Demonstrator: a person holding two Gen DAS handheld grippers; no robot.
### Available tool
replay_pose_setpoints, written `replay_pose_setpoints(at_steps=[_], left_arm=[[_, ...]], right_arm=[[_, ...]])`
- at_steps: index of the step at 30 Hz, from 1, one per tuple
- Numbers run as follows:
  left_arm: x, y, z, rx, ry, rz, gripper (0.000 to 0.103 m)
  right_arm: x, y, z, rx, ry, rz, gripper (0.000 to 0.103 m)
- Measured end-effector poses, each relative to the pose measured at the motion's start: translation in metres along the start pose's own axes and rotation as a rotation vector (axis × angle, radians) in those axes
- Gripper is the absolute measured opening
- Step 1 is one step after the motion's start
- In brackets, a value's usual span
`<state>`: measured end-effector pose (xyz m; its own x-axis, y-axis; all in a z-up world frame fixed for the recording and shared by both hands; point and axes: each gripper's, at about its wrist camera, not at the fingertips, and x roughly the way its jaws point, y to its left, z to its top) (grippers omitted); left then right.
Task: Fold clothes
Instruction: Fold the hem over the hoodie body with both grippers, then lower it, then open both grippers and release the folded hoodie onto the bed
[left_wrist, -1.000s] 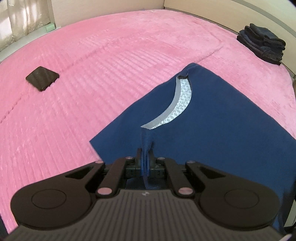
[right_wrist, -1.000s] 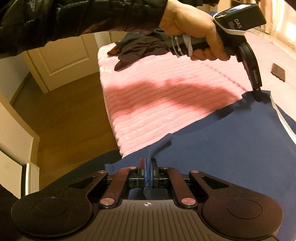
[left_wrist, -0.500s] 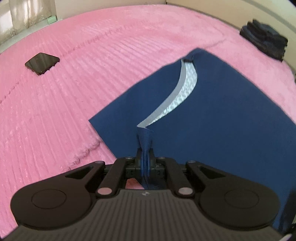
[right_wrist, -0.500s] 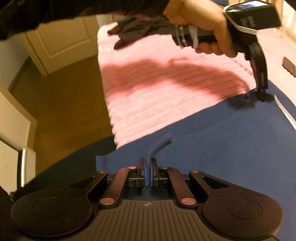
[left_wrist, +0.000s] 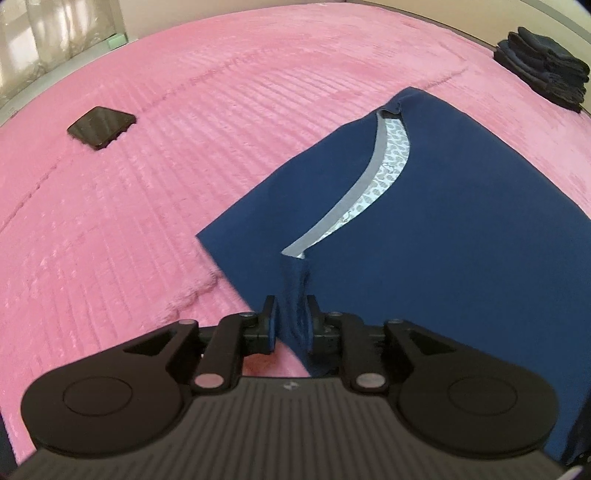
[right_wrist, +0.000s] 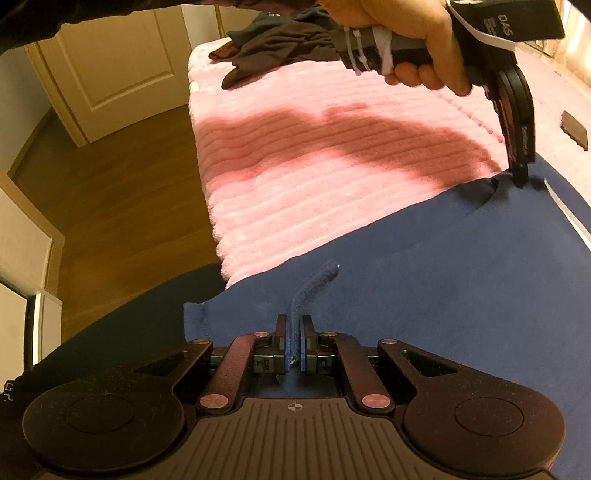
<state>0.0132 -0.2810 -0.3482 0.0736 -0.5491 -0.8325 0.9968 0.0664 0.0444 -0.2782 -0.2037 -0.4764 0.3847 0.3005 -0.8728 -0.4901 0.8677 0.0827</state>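
A navy blue shirt (left_wrist: 461, 236) lies spread on the pink bed, its neckline showing a grey band and patterned lining (left_wrist: 384, 173). My left gripper (left_wrist: 291, 317) holds a fold of the shirt near the collar; its jaws stand slightly apart around the cloth. In the right wrist view the shirt (right_wrist: 443, 280) covers the near bed edge. My right gripper (right_wrist: 293, 343) is shut on a ribbed edge of the shirt. The left gripper (right_wrist: 521, 177) shows there too, held by a hand, its tip on the shirt's far edge.
A dark phone (left_wrist: 101, 125) lies on the pink blanket (left_wrist: 147, 206) at the left. A stack of folded dark clothes (left_wrist: 543, 70) sits at the far right corner. Dark unfolded garments (right_wrist: 273, 48) lie at the bed's far end. Wooden floor (right_wrist: 122, 206) and a door are beside the bed.
Both grippers have drawn the shirt further across the bed, keeping hold of it. The left gripper's jaws have parted slightly around the fold.
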Motion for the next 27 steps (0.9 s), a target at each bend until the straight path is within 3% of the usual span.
replay_pose_setpoints(at_steps=[5,6,7,8,9,17,22,27], left_arm=[[-0.014,0.004,-0.005,-0.006,0.02,0.082,0.013],[-0.018,0.005,-0.007,-0.013,0.021,0.094,0.013],[-0.023,0.007,-0.01,-0.025,0.02,0.1,0.013],[-0.028,0.009,-0.012,-0.037,0.018,0.103,0.013],[-0.034,0.009,-0.015,-0.046,0.014,0.105,0.013],[-0.067,0.0,-0.023,-0.072,-0.029,0.093,0.013],[-0.058,-0.006,-0.013,-0.091,-0.052,0.057,0.02],[-0.017,-0.005,0.005,-0.117,-0.046,0.006,0.022]], right_arm=[[-0.001,0.01,0.0,-0.047,0.004,-0.029,0.004],[-0.005,0.014,-0.001,-0.069,-0.01,-0.033,0.013],[-0.008,0.019,-0.002,-0.091,-0.027,-0.036,0.042],[-0.012,0.023,-0.002,-0.113,-0.044,-0.039,0.083],[-0.018,0.027,-0.004,-0.128,-0.075,-0.043,0.09],[-0.079,0.008,-0.031,-0.018,-0.244,-0.122,0.09],[-0.116,-0.036,-0.075,0.188,-0.318,-0.257,0.09],[-0.133,-0.087,-0.126,0.458,-0.337,-0.35,0.09]])
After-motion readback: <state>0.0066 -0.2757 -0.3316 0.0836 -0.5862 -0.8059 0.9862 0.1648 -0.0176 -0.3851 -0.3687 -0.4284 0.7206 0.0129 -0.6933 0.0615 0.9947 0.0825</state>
